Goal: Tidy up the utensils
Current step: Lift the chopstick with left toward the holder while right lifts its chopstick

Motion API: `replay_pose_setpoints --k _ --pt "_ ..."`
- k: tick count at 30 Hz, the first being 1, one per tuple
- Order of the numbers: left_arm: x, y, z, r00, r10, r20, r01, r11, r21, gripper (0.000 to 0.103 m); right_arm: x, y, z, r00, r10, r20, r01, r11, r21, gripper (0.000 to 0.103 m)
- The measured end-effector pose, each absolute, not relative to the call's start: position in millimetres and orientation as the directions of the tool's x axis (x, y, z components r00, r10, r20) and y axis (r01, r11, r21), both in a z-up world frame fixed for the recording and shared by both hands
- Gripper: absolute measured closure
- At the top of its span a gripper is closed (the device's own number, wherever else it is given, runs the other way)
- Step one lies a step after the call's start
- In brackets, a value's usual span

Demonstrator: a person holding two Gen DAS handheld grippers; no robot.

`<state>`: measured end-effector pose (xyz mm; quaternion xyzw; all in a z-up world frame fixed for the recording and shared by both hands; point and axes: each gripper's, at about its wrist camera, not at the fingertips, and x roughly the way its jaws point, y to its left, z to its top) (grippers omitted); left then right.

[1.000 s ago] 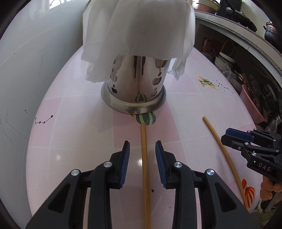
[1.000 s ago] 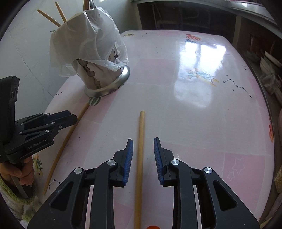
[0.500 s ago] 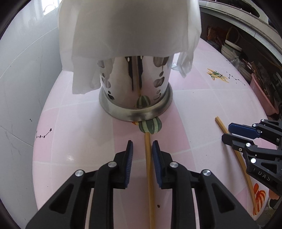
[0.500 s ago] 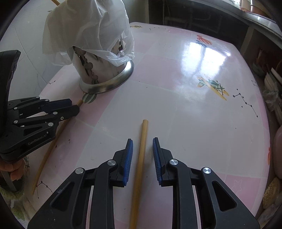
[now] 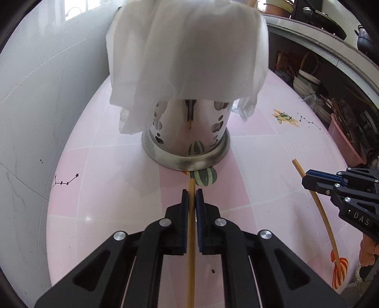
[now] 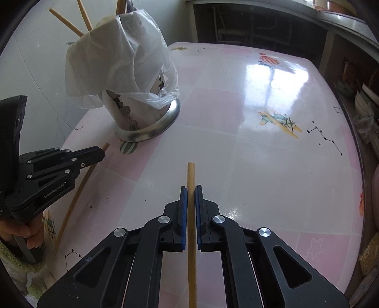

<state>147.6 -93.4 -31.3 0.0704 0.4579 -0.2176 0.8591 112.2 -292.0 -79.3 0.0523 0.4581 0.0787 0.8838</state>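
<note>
So both grippers had a chopstick each at this point. The left gripper (image 5: 192,199) was pinched down on one chopstick (image 5: 191,255) lying on the pink bench (image 5: 113,189), jaws squeezed right onto the stick a little way back from its far tip, which sat just beside the base of the steel utensil holder (image 5: 187,139). The right gripper (image 6: 191,196) was doing the same to the other chopstick (image 6: 191,175), out on open bench well away from the holder. Grabbing near one end made sense to me, since that leaves the long part free to tip upright and drop in. The holder had a white plastic bag (image 6: 123,64) draped over its top, with a few sticks (image 6: 68,22) already poking out, so I'd guess that's where these two were headed. The bag looked like the annoying bit, as it covered a lot of the opening.
</note>
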Motion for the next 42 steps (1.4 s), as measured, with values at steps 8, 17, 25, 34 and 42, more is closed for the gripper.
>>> replay_pose_setpoints --k 8,17,25,34,42 --pt "112.5 -68.5 16.5 0.566 -0.418 -0.711 0.468 0.872 -0.141 0.098 81.9 -312.4 -41.5 0.656 0.236 -0.717 -0.093 0.968 0.233 0.098" --pt "66.2 -35.4 64.7 0.660 -0.511 -0.551 0.505 0.845 -0.178 0.098 45.9 -319.7 -8.7 0.735 0.248 -0.631 -0.111 0.962 0.248 0.098" --pt "46.5 -21.2 92.3 0.706 -0.563 -0.431 0.539 0.821 -0.189 0.098 30.3 -322.5 16.3 0.787 0.241 -0.568 -0.120 0.963 0.242 0.098" --pt "65.0 -24.7 130.5 0.735 -0.587 -0.339 0.563 0.807 -0.176 0.098 35.6 -330.4 52.7 0.840 0.235 -0.490 -0.127 0.962 0.243 0.098" --pt "96.2 -33.0 187.7 0.761 -0.606 -0.231 0.579 0.796 -0.180 0.098 57.3 -338.1 91.2 0.878 0.242 -0.414 -0.151 0.959 0.241 0.098"
